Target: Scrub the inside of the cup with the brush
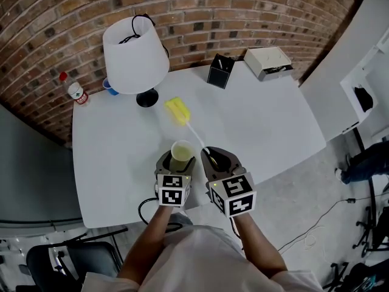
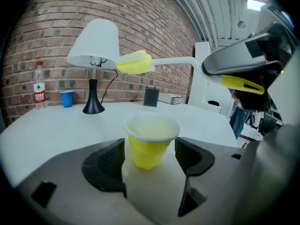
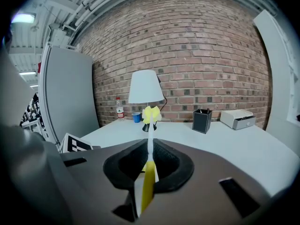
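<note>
A yellow cup (image 1: 182, 152) with a white rim stands upright on the white table (image 1: 121, 151), near its front edge. My left gripper (image 1: 176, 163) is open, and the cup (image 2: 151, 139) stands between its jaws with a gap on each side. My right gripper (image 1: 216, 158), just right of the cup, is shut on the handle of a brush (image 1: 177, 109). The brush has a white stem and a yellow sponge head, and it points up and away over the table. In the right gripper view the handle runs between the jaws of the right gripper (image 3: 149, 165) to the brush head (image 3: 150, 115). The brush head (image 2: 135, 62) hangs above the cup, outside it.
A white lamp (image 1: 135, 56) stands at the back left, with a blue cup (image 1: 110, 87) and a water bottle (image 1: 75, 91) beside it. A black pen holder (image 1: 220, 70) and a white box (image 1: 267, 61) sit at the back right. A black cable (image 1: 146, 208) loops off the front edge.
</note>
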Demonstrator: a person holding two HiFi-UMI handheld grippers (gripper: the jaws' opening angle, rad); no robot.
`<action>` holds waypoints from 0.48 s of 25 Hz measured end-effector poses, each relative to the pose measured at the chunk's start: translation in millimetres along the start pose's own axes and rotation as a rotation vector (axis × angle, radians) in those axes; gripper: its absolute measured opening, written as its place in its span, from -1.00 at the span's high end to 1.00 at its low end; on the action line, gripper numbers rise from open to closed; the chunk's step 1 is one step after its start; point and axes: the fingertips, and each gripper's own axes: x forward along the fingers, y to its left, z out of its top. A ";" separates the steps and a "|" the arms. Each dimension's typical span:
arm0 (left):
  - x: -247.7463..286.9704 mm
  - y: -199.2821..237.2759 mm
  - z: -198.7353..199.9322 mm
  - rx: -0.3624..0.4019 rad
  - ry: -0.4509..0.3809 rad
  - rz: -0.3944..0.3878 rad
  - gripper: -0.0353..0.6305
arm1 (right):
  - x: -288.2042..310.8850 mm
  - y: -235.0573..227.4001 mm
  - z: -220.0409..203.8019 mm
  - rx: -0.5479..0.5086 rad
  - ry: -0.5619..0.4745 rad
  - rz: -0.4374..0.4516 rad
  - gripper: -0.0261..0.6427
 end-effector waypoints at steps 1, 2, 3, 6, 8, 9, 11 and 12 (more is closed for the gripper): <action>1.0 -0.2 0.9 0.005 0.001 -0.001 -0.06 | 0.0 -0.9 0.6 -0.001 0.003 -0.003 0.83; 1.9 -0.2 2.1 0.012 0.000 0.001 -0.06 | 0.0 -2.2 1.3 -0.002 0.005 -0.007 0.83; 3.0 0.2 3.8 0.021 -0.002 0.005 -0.06 | 0.2 -3.8 1.8 -0.002 0.007 -0.012 0.83; 7.2 4.4 5.6 0.049 0.006 0.027 -0.06 | 0.7 -6.5 1.3 -0.002 0.019 -0.024 0.83; 11.6 7.5 1.0 0.060 0.026 0.036 -0.06 | 0.7 -7.0 0.7 -0.002 0.028 -0.028 0.83; 14.6 7.8 -1.4 0.066 0.031 0.030 -0.06 | 1.0 -7.5 1.2 -0.003 0.032 -0.028 0.83; 17.6 7.1 -2.5 0.073 0.032 0.013 -0.03 | 2.2 -8.6 2.6 -0.005 0.037 -0.028 0.83; 17.4 6.7 -1.7 0.077 0.030 0.007 -0.02 | 2.8 -8.5 3.1 -0.005 0.039 -0.026 0.83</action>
